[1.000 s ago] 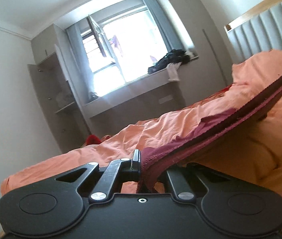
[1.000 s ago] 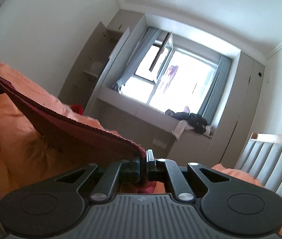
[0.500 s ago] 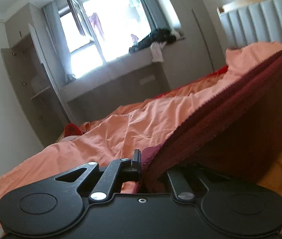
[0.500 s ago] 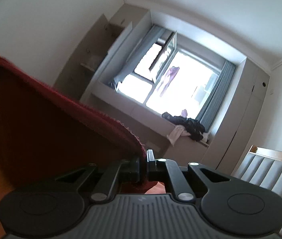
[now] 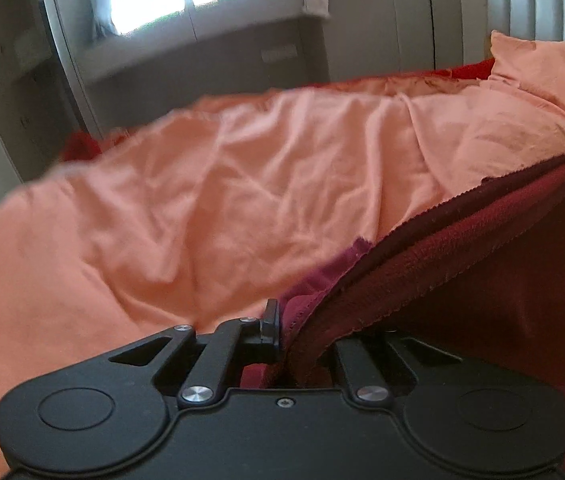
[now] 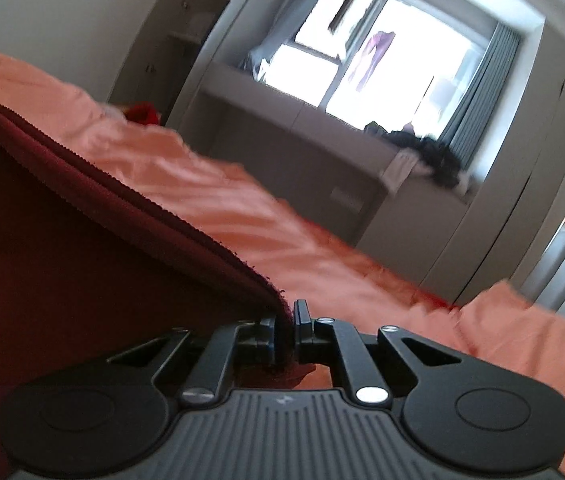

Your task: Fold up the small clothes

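The dark red cloth (image 5: 462, 280) hung stretched between the two claws. One corner was pinched in the narrow jaws of the left claw (image 5: 288, 328), the cloth running off to the right of it. Its other corner (image 6: 82, 240) was clamped in the right claw (image 6: 284, 334) and ran off to the left. Under and beyond the cloth lay a rumpled orange bedspread (image 5: 202, 184), with nothing between the two. A grey window bench (image 6: 282, 128) with dark clothes heaped on it stood behind, and a padded grey headboard (image 5: 542, 4) off to the side. The cloth looked thick and fleecy, with a zigzag-stitched edge, its underside in shadow.
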A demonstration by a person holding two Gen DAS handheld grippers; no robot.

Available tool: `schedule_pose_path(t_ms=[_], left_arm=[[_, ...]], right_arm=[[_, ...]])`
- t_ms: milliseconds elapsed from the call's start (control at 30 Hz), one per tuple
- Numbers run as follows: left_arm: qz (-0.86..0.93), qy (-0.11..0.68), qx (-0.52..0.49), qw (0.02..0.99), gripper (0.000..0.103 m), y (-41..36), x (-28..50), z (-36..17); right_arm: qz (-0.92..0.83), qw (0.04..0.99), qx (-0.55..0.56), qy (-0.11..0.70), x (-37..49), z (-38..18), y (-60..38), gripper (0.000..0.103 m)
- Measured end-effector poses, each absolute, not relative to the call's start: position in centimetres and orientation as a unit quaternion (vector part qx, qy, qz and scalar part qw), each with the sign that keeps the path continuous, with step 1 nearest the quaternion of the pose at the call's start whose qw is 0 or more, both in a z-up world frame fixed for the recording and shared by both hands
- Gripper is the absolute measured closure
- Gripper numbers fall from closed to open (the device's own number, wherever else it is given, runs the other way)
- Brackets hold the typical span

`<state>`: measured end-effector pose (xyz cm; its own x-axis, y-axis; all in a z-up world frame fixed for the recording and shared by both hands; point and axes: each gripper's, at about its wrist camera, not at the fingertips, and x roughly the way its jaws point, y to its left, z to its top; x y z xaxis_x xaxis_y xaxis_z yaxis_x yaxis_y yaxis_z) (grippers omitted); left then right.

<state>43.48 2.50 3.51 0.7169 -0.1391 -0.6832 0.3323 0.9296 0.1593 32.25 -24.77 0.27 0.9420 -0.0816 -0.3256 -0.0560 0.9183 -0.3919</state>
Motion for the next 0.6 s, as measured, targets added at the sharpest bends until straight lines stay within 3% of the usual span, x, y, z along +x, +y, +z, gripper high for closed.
schedule_pose_path(t_ms=[133,200,267,333,367,400,467,600], left_arm=[[-0.158,0.386,0.099,0.903,0.078,3.7,45.4,1.6],[-0.185,0.395,0.063,0.898,0.076,5.1,46.2,1.1],[-0.2,0.396,0.029,0.895,0.064,6.4,46.4,1.1],[-0.201,0.395,0.0,0.897,0.046,7.7,46.5,1.4],[-0.198,0.392,-0.021,0.898,0.043,8.6,46.6,1.5],[-0.2,0.39,-0.044,0.898,0.041,9.4,46.8,1.6],[-0.203,0.387,-0.086,0.895,0.041,10.7,47.3,1.9],[-0.191,0.377,-0.139,0.895,0.038,12.3,47.8,2.6]], right_arm=[[0.004,0.963,-0.181,0.198,34.2,-2.0,-25.5,0.085],[0.009,0.964,-0.166,0.208,34.9,-2.7,-26.3,0.078],[0.019,0.967,-0.136,0.214,35.2,-2.8,-27.5,0.069],[0.028,0.972,-0.098,0.214,35.3,-2.8,-28.9,0.054],[0.033,0.974,-0.077,0.212,35.0,-2.4,-29.8,0.049],[0.04,0.975,-0.058,0.211,34.8,-2.3,-30.5,0.039],[0.052,0.977,-0.017,0.207,34.5,-1.9,-32.4,0.029],[0.077,0.975,0.047,0.203,33.6,-1.7,-34.6,0.022]])
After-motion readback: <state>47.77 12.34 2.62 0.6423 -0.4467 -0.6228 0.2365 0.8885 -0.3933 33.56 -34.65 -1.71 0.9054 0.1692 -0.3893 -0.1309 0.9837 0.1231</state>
